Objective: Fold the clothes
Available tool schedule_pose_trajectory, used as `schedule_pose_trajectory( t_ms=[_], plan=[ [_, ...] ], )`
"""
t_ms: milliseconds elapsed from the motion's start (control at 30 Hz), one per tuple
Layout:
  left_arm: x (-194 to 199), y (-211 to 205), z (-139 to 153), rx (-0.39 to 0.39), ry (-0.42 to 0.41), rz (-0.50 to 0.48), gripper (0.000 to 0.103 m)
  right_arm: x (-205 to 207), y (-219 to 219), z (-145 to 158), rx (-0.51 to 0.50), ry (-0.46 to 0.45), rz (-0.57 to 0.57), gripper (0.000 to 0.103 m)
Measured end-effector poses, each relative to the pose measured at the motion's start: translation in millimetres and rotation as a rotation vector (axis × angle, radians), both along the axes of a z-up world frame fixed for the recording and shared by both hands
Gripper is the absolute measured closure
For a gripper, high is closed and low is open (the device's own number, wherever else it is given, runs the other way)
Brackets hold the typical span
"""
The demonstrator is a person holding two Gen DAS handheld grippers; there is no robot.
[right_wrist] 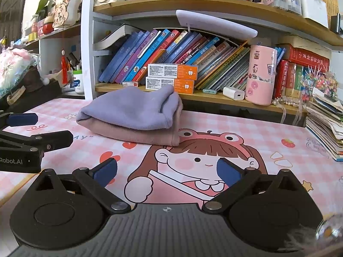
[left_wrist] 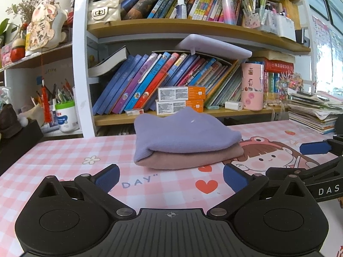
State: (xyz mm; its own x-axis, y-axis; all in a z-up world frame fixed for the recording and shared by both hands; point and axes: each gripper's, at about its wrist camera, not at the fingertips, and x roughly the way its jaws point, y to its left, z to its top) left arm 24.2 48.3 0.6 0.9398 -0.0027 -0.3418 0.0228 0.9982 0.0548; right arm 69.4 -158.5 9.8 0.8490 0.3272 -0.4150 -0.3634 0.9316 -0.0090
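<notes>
The folded garment [left_wrist: 184, 141], purple over pink, lies toward the back edge of the table [left_wrist: 64, 154], just before the bookshelf [left_wrist: 193, 27]. Both the left gripper [left_wrist: 170, 176] and right gripper [right_wrist: 167, 169] hover near it, fingers spread, holding nothing. The fold looks finished; any tidying should press the bulging top flat and square the loose edges.

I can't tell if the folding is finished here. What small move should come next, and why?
Probably just draw both grippers back. The purple garment already lies folded on the pink one, and the left gripper and right gripper are open, holding nothing.
</notes>
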Motion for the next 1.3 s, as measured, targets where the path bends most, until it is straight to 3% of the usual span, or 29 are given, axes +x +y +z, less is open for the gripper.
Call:
schedule_pose_trajectory(
  t_ms=[1300],
  plan=[
    [1.9, -2.0, -0.8, 0.016, 0.008, -0.007, 0.0, 2.1, -1.0, -0.9, -0.002, 0.008, -0.002, 0.003]
  ],
)
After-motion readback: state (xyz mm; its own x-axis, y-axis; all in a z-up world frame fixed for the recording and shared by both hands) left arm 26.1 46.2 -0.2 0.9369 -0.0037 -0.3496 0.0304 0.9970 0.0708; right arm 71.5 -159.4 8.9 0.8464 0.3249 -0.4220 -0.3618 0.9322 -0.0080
